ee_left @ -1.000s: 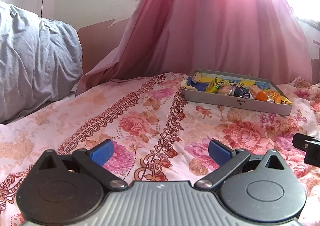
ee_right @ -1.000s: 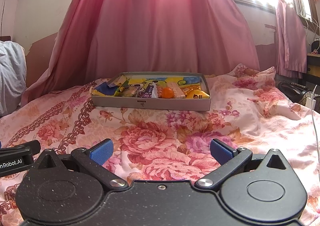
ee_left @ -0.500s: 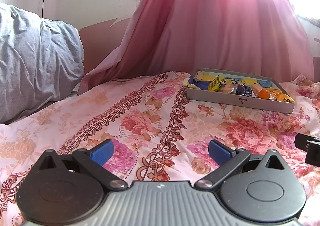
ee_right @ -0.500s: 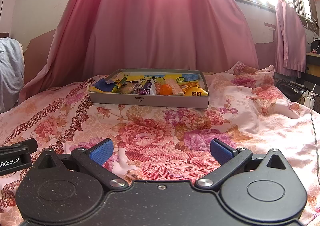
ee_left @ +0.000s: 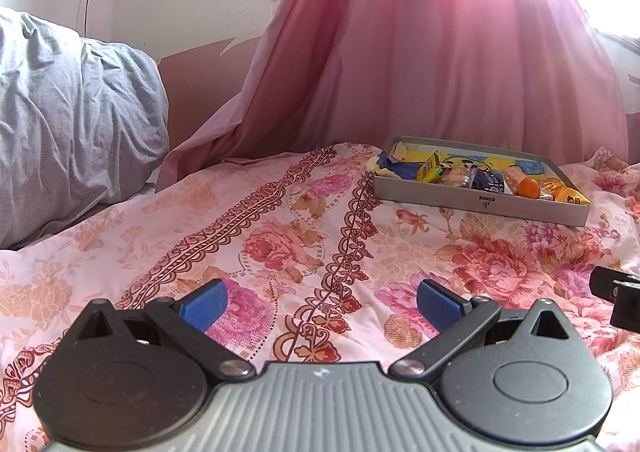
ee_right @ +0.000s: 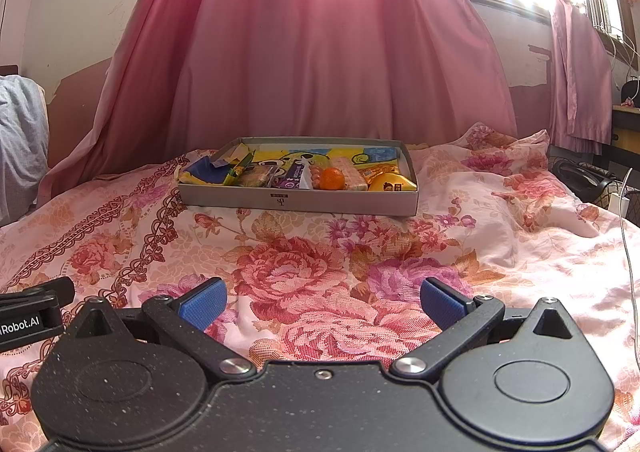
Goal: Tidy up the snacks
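Box label unreadable; left claw reads "Robot.AI".

Assorted snacks fill a grey tray on the bed.

The left tool shows at the left edge of the right wrist view. White letters on its black side read "Robot.AI"; the start of the word is cut off by the picture edge. The grey box on the bed has a small dark mark printed in the middle of its front wall, too small to read. The snack packs inside carry print, also too small to read.
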### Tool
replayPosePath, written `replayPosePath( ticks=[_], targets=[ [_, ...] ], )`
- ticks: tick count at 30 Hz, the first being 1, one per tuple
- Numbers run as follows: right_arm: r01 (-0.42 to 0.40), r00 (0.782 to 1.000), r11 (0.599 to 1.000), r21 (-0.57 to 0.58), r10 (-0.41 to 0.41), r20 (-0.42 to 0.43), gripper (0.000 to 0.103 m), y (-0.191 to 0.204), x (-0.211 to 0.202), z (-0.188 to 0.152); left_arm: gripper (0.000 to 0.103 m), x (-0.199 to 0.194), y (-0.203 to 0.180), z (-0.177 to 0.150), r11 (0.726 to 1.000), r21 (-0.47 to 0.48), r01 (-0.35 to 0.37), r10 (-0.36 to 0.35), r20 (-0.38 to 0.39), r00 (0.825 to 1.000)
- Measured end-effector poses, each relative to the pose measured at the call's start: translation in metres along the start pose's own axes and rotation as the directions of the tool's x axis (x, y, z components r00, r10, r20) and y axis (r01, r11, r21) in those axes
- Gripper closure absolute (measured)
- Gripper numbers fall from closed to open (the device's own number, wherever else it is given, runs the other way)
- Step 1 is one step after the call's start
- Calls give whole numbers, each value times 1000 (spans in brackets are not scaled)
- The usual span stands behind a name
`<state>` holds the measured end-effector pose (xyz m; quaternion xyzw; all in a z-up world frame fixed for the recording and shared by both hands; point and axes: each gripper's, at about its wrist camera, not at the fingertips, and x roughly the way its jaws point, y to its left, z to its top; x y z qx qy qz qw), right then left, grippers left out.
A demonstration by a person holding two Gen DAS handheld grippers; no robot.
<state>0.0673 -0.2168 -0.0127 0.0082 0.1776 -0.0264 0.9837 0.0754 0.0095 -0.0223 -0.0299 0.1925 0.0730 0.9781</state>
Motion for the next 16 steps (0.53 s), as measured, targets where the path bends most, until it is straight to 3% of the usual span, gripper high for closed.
replayPosePath(
  ticks=[16],
  targets=[
    [0, 1000, 1000, 0, 0, -1, 1, 0, 0, 0, 1, -1, 1, -1, 1000, 11, 2, -2, 10, 1000]
  ],
)
